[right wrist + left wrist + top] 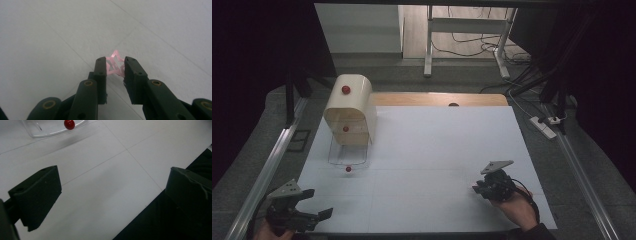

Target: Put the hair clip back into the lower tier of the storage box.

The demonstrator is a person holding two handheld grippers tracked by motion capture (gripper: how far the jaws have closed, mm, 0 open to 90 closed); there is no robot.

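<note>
My right gripper (114, 62) is shut on a small pink star-shaped outline (111, 65), pinched between its two black jaws just above the white table sheet (50, 37). In the high view, the right gripper (477, 189) lies at the table's lower right, held by a hand. My left gripper (318, 202) hovers at the lower left corner with its jaws wide apart and nothing between them (113, 177). A cream round-topped cabinet (349, 107) with red knobs stands at the back left. A clear drawer (348, 156) with a red knob (69, 124) is pulled out in front of it.
The white sheet (437, 150) covers most of the table, with a wooden strip (437, 99) along its far edge. Metal rails (267, 170) run down both sides. A power strip (544, 126) and cables lie on the floor at the right.
</note>
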